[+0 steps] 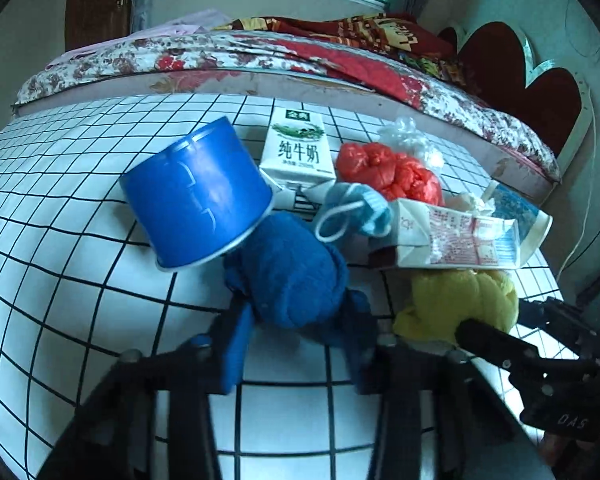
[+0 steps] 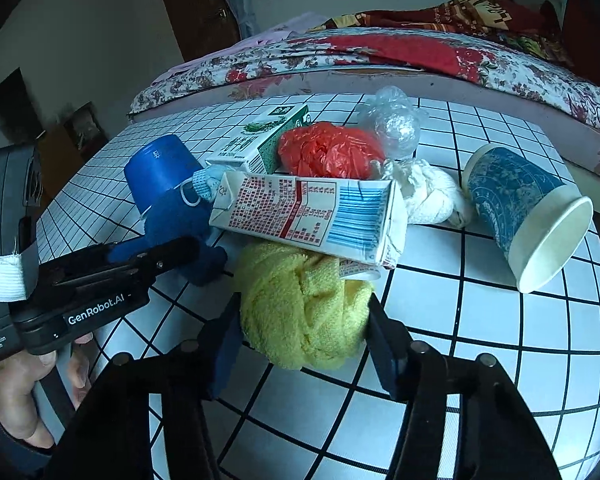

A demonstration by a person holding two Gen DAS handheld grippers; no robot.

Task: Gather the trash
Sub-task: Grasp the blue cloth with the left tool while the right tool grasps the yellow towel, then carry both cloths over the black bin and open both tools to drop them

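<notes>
- Two hand-held grippers work at a pile of trash on a white table [image 1: 60,280] with a black grid.
- Low in the left wrist view, the left gripper [image 1: 300,320] has its fingers against both sides of a balled blue cloth [image 1: 292,272]; the pads press on it.
- Low centre of the right wrist view, the right gripper [image 2: 304,320] brackets a balled yellow cloth [image 2: 300,312], pads touching its sides.
- An overturned blue cup [image 1: 196,196] leans on the blue cloth at centre left.
- Behind it stands a milk carton [image 1: 298,148]; a second, flattened carton [image 2: 308,216] lies across the top of the yellow cloth.
- A red plastic bag [image 2: 328,152], a clear crumpled bag [image 2: 392,120] and a light blue face mask [image 1: 356,212] sit mid-pile.
- A patterned paper cup [image 2: 520,208] lies on its side at right, beside a white wad [image 2: 428,192].
- A hand [image 2: 24,392] grips the left gripper's handle at lower left.
</notes>
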